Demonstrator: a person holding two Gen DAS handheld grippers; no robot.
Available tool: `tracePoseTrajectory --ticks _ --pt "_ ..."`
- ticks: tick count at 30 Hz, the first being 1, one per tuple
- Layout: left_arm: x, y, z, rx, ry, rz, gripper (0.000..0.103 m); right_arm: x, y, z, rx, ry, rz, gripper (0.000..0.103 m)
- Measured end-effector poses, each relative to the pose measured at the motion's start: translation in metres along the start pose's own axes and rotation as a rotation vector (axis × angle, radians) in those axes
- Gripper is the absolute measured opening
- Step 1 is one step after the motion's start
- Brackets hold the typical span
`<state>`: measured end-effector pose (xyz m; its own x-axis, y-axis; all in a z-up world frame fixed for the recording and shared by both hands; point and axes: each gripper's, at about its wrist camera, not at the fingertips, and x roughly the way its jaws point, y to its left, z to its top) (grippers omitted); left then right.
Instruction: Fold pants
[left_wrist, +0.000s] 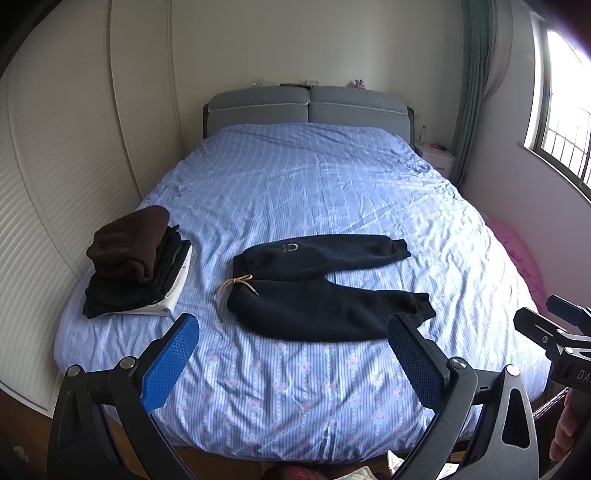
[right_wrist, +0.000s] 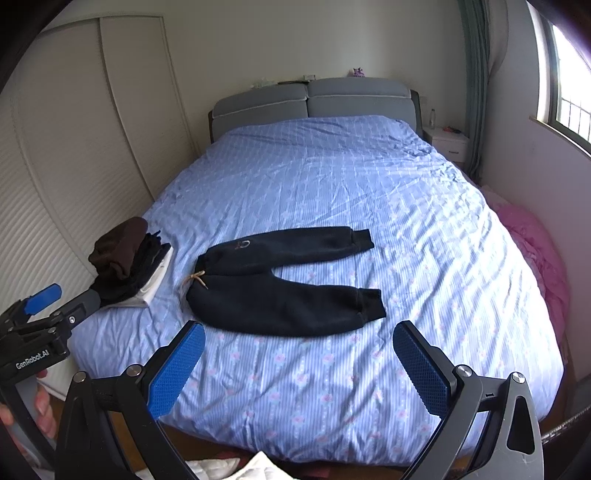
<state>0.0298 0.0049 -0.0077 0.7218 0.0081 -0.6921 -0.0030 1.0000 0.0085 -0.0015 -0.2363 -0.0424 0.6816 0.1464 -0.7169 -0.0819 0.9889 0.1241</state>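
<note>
A pair of dark navy sweatpants (left_wrist: 314, 291) lies flat on the blue bedspread, waistband with a tan drawstring (left_wrist: 236, 284) to the left, both legs to the right, spread apart. The pants also show in the right wrist view (right_wrist: 280, 288). My left gripper (left_wrist: 291, 354) is open and empty, held above the bed's near edge, short of the pants. My right gripper (right_wrist: 299, 362) is open and empty too, at about the same distance. Each gripper shows at the edge of the other's view: the right one (left_wrist: 554, 325) and the left one (right_wrist: 40, 306).
A stack of folded clothes (left_wrist: 136, 262), brown on top, sits on the bed's left side, left of the pants. The bed (left_wrist: 332, 177) has a grey headboard (left_wrist: 310, 107). Wardrobe doors (left_wrist: 55, 192) stand left; pink bedding (right_wrist: 535, 251), a nightstand (right_wrist: 448, 142) and a window are on the right.
</note>
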Motion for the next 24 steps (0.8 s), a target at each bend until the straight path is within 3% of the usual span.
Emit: tracePoseTrajectory --ticks 11,14,19,24 --pt "0.087 0.052 0.004 0.021 0.111 0.052 0.103 0.083 0.014 0.007 0.056 0.137 -0.08 0.103" --pt "0.125 0.071 0.005 0.019 0.178 0.022 0.103 0.117 0.019 0.007 0.108 0.194 -0.097 0.103" --pt "0.192 0.096 0.01 -0.058 0.323 -0.089 0.103 0.17 0.024 0.006 0.203 0.268 -0.153 0.102" --pt "0.259 0.104 0.005 -0.107 0.452 -0.114 0.103 0.215 0.009 -0.003 0.292 0.334 -0.186 0.101"
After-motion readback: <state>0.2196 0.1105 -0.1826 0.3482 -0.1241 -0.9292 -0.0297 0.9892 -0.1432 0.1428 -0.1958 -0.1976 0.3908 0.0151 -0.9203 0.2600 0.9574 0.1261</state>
